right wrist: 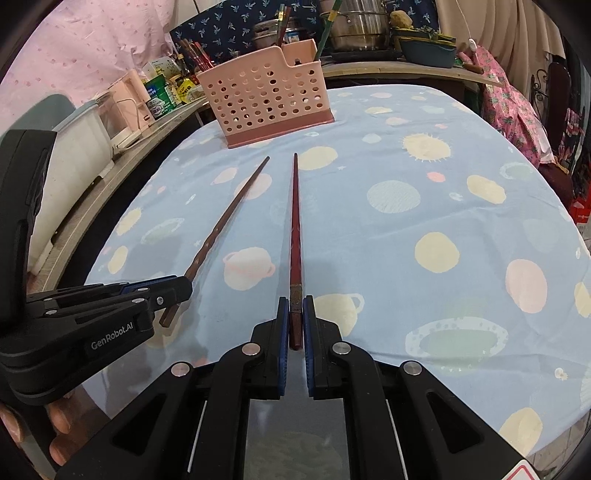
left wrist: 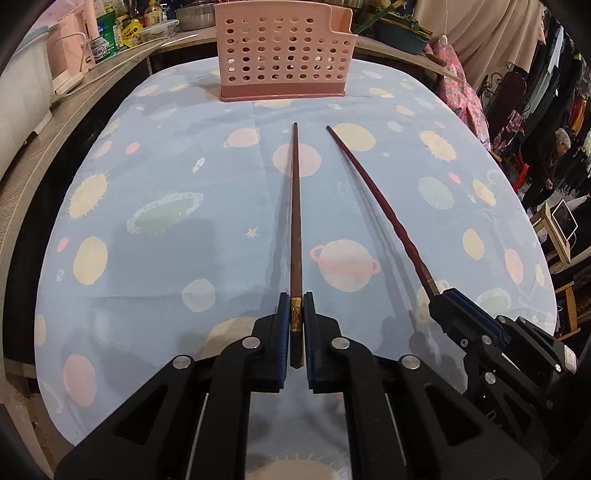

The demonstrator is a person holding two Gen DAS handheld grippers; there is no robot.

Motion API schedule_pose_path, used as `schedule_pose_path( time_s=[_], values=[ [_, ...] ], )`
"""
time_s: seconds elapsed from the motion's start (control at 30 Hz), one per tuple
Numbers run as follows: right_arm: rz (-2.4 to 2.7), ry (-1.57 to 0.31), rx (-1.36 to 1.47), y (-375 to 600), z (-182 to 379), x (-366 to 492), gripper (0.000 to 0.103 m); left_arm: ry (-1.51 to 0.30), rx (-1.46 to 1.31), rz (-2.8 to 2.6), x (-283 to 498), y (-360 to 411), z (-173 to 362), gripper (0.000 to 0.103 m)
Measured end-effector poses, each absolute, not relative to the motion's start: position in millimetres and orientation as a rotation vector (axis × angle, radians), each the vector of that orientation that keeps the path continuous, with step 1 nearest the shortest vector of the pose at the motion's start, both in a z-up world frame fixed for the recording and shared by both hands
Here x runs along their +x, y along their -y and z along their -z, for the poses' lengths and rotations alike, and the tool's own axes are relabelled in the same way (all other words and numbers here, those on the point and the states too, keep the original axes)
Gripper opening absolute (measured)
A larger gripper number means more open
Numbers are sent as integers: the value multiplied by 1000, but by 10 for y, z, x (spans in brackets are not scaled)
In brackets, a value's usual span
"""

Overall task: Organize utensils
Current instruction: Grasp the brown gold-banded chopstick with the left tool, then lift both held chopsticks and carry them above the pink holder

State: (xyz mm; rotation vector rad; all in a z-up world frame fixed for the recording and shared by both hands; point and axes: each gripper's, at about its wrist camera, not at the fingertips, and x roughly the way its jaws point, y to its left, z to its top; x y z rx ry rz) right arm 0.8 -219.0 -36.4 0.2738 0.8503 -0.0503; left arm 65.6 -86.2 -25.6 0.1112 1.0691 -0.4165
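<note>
Left gripper (left wrist: 295, 314) is clamped on the brown chopstick (left wrist: 295, 206), pointing straight to 12 o'clock at the pink basket (left wrist: 282, 55). Right gripper (right wrist: 295, 314) pinches the red chopstick (right wrist: 295, 221), also lengthwise toward 12, both tips over the tablecloth (left wrist: 166, 184).

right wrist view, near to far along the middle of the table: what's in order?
right gripper shut on the red chopstick → brown chopstick's far tip → pink perforated utensil holder → steel pots on the back counter.
</note>
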Motion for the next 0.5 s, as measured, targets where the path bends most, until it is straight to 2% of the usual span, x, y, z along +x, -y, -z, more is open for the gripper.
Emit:
schedule_pose_path(
  time_s=[0.5],
  values=[
    [27, -633, 255, 2274, -657, 180, 7, -908, 21, 398, 820, 587, -615, 7]
  ],
)
